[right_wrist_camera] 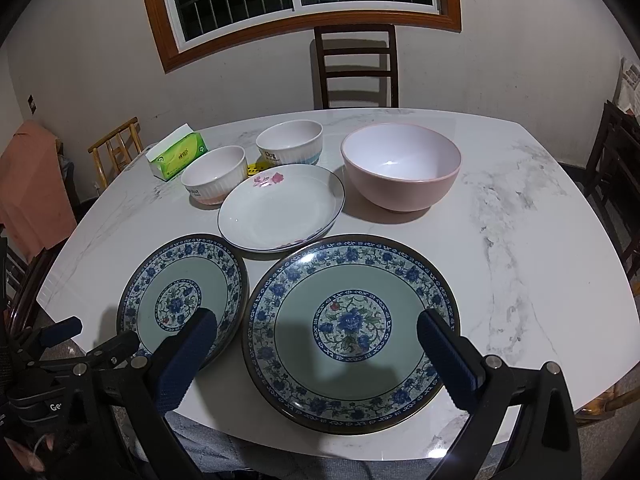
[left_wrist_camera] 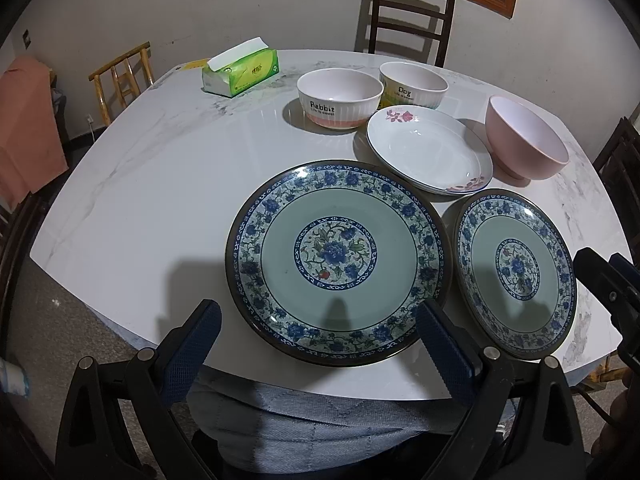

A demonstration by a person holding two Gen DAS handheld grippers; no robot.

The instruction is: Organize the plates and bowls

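Two blue floral plates lie at the marble table's near edge. In the left wrist view one [left_wrist_camera: 338, 260] sits ahead of my open left gripper [left_wrist_camera: 320, 320], the other [left_wrist_camera: 516, 274] to its right. In the right wrist view my open right gripper [right_wrist_camera: 318, 330] hovers over one blue plate [right_wrist_camera: 352, 328], with the other [right_wrist_camera: 182, 294] to the left. Behind them are a white flowered plate [left_wrist_camera: 428, 152] [right_wrist_camera: 282, 206], a pink bowl [left_wrist_camera: 524, 138] [right_wrist_camera: 400, 166], a "Rabbit" bowl [left_wrist_camera: 340, 96] [right_wrist_camera: 214, 174] and a "Dog" bowl [left_wrist_camera: 412, 84] [right_wrist_camera: 290, 142]. Both grippers are empty.
A green tissue pack [left_wrist_camera: 240, 70] [right_wrist_camera: 178, 154] lies at the table's far left. A dark chair [right_wrist_camera: 356, 64] stands behind the table, a wooden chair [right_wrist_camera: 116, 148] at the left, another dark chair [right_wrist_camera: 616, 160] at the right. The left gripper [right_wrist_camera: 60, 344] shows at the right view's lower left.
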